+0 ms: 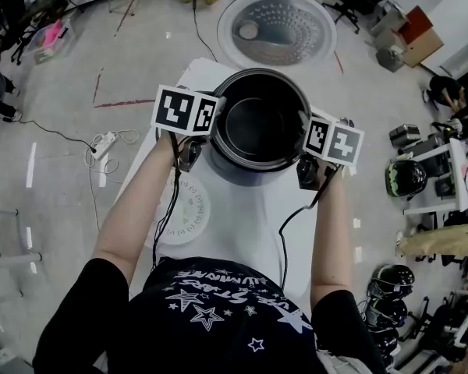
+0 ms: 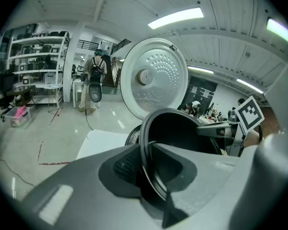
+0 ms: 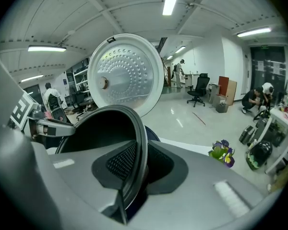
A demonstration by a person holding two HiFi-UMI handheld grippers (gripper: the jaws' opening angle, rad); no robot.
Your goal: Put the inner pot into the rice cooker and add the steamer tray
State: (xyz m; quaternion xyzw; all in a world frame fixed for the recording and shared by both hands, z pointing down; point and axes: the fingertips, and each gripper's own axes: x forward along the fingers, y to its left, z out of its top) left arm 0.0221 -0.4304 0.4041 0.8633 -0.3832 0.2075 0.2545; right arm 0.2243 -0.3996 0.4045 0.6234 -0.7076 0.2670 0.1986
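Note:
The dark inner pot [image 1: 261, 123] hangs just over the rice cooker body [image 1: 242, 176], whose round lid [image 1: 277, 26] stands open behind it. My left gripper [image 1: 212, 131] is shut on the pot's left rim, and my right gripper [image 1: 306, 142] is shut on its right rim. In the left gripper view the thin rim [image 2: 145, 169] runs between the pads of the left gripper [image 2: 146, 176], with the lid [image 2: 153, 83] beyond. The right gripper view shows the rim [image 3: 139, 162] clamped in the right gripper [image 3: 134, 174]. The white perforated steamer tray [image 1: 189, 209] lies on the table near my left forearm.
The white table [image 1: 249, 224] holds the cooker and tray. Cables run from both grippers toward my body. A small bunch of flowers [image 3: 223, 153] sits at the table's right side. Helmets and clutter [image 1: 405, 178] stand on the floor to the right.

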